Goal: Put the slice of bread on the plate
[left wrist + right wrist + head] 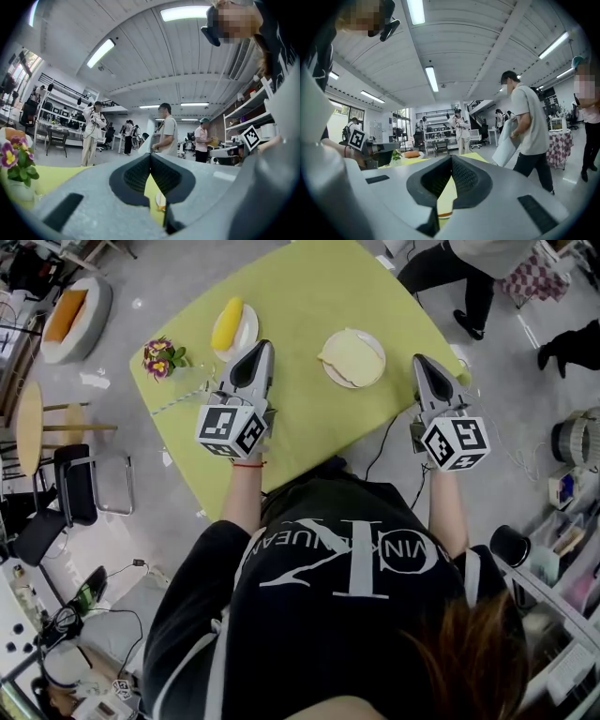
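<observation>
A pale slice of bread (349,356) lies on a white plate (377,345) at the far middle of the yellow-green table (300,296). My left gripper (266,345) hovers over the table to the left of the plate, shut and empty. My right gripper (417,359) hangs at the table's right edge, to the right of the plate, also shut with nothing in it. In the left gripper view the jaws (150,154) meet at the tip. The right gripper view shows its jaws (451,157) closed too. Both point level across the room.
A second white plate with a yellow food item (228,324) stands at the far left of the table. Beside it is a small pot of flowers (159,358). A person (450,268) stands past the table's far right corner. A chair (75,484) is on the floor at left.
</observation>
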`<state>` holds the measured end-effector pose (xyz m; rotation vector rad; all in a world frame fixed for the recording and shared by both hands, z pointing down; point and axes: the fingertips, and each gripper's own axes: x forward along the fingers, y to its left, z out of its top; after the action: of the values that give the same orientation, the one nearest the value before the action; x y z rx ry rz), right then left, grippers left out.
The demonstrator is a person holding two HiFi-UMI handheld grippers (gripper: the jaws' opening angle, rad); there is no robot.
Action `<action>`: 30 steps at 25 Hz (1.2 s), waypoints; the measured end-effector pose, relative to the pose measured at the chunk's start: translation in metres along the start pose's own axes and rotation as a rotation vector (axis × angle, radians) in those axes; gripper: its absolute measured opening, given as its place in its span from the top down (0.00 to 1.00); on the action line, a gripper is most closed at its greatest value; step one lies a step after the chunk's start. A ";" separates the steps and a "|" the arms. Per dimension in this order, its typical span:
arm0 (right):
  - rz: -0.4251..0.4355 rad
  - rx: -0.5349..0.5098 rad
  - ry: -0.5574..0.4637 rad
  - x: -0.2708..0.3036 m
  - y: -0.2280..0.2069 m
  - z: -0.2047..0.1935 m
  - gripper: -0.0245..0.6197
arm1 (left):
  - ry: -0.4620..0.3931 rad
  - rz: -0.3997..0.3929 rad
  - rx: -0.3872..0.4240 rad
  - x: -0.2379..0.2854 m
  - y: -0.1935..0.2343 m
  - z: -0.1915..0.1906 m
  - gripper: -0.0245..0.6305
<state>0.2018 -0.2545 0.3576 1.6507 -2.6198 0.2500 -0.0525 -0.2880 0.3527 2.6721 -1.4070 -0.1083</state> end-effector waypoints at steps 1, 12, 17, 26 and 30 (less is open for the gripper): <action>0.000 -0.004 -0.007 0.000 0.000 0.002 0.96 | -0.005 0.004 -0.003 -0.001 0.001 0.001 0.95; -0.004 -0.023 -0.023 0.006 -0.002 0.004 0.96 | -0.002 0.045 -0.011 -0.004 0.016 0.000 0.95; -0.002 -0.026 -0.022 0.007 -0.002 0.003 0.96 | 0.006 0.042 -0.018 -0.004 0.015 -0.002 0.95; -0.010 -0.027 -0.014 0.003 -0.004 -0.001 0.96 | 0.022 0.034 -0.012 -0.002 0.010 -0.003 0.95; -0.012 -0.027 -0.012 0.002 -0.005 -0.003 0.96 | 0.027 0.028 -0.011 -0.001 0.007 -0.006 0.95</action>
<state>0.2049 -0.2578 0.3616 1.6641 -2.6090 0.2051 -0.0578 -0.2905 0.3591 2.6337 -1.4316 -0.0768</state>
